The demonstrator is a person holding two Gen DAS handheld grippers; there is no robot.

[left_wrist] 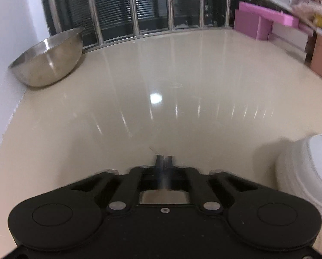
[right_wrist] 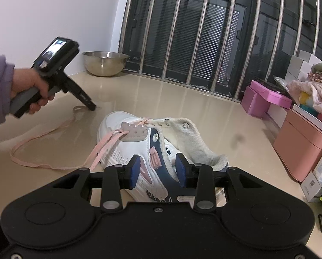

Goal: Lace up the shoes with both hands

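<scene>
We've got the white sneaker (right_wrist: 139, 151) lying on the beige tabletop (right_wrist: 182, 108), toe pointing to twelve o'clock in the right wrist view. Our right gripper (right_wrist: 157, 170) sits at six o'clock of the frame, its blue-padded fingers (right_wrist: 134, 170) clamped on the shoe's navy collar. The pink lace (right_wrist: 53, 129) trails out from the eyelets toward nine o'clock and loops across the tabletop. Up at ten o'clock, the left gripper (right_wrist: 91, 108) is tilted tip-down onto the lace's far end, a hand (right_wrist: 31, 88) on the grip. In the left wrist view its fingers (left_wrist: 164, 161) are clenched together; whether the lace is pinched there, we cannot tell. A steel bowl (right_wrist: 104, 63) sits at eleven o'clock by the wall.
</scene>
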